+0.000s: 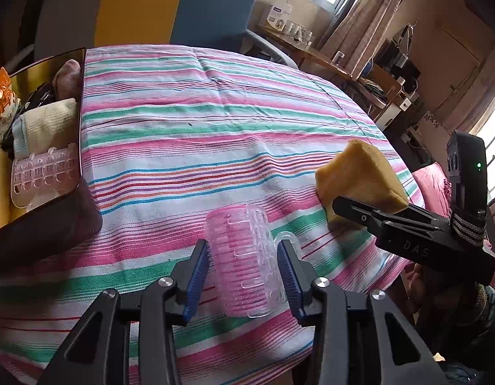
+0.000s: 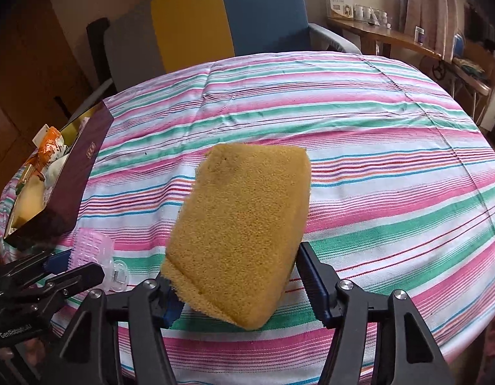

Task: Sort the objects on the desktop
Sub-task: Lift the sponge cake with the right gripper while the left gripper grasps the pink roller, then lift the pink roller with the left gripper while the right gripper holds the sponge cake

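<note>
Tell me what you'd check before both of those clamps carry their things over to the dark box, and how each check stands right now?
1. Left gripper pads against the pink hair roller: ok.
2. Right gripper closed on the yellow sponge: near pad's contact cannot tell.
3. Sponge clear of the striped cloth: ok, lifted.
4. Roller off the cloth: cannot tell.
5. Room in the box: not ok, looks nearly full.
6. The two grippers apart: ok.
</note>
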Demonstrator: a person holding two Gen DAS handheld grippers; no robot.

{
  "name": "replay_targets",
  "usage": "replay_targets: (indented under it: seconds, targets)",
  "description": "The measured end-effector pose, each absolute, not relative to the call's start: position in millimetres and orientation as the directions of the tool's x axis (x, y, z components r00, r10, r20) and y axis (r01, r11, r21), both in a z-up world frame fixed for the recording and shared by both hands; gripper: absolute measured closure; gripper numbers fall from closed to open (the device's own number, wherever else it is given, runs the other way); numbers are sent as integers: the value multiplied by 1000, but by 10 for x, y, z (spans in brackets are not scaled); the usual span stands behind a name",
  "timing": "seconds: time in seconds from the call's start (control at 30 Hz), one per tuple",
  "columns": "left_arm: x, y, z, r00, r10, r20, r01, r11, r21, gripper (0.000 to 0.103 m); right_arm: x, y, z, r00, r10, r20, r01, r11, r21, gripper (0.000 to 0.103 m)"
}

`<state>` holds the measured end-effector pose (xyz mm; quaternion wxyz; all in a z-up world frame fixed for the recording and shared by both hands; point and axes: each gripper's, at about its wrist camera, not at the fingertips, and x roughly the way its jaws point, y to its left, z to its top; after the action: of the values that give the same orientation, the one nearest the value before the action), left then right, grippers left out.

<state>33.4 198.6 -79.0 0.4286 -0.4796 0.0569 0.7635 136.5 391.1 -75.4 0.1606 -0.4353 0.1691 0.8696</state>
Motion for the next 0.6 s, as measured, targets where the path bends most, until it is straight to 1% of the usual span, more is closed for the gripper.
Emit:
replay_targets:
  seconds: [0.17, 0.27, 0.37, 0.47, 0.53, 0.6]
  targets:
    - [366, 1910, -699, -192, 610, -768, -706, -630, -324, 66, 1381, 3831, -646, -601, 147, -786, -392, -911, 129, 43]
    - [351, 1826, -639, -211, 617, -758, -697, -639, -326, 66, 1374, 3770, -564, -617, 145, -773, -368, -922, 121, 43]
    - [305, 1770, -667, -226, 600, -768, -683, -659, -314, 66, 1318, 3698, -501, -628, 133, -767, -340, -933, 116, 43]
    - [287, 1738, -713, -209, 607, -767, -681, -653, -331, 66, 1229, 3613, -478, -630, 119, -768, -315, -942, 112, 43]
    - [280, 1730, -726, -209, 606, -767, -675, -657, -335, 64, 1191, 3566, -476, -629, 112, -769, -306, -945, 114, 43]
    - [266, 1752, -785, -198, 585, -786, -668, -668, -329, 51, 1184, 3529, -477, -628, 108, -771, -300, -948, 111, 43]
